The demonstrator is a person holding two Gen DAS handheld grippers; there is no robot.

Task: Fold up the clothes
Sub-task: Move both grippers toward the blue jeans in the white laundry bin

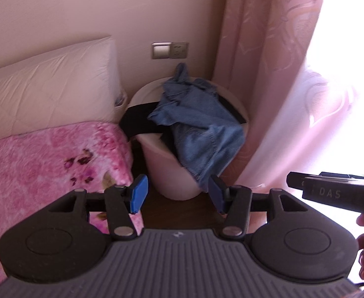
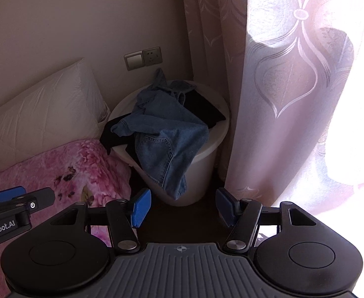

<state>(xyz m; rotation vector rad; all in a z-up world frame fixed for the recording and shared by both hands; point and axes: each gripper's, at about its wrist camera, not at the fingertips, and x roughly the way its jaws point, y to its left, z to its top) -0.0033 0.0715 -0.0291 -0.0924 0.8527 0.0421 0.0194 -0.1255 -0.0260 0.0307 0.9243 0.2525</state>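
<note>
Blue jeans hang over the rim of a pale round laundry bucket in the corner, on top of a black garment. The jeans, bucket and black garment also show in the right wrist view. My left gripper is open and empty, just in front of the bucket, near the jeans' hanging hem. My right gripper is open and empty, a little short of the bucket. The right gripper's body shows at the left view's right edge.
A bed with a pink floral blanket and a cream pillow lies to the left. A pink curtain hangs to the right of the bucket. A wall switch and socket sit above it. Dark floor lies below.
</note>
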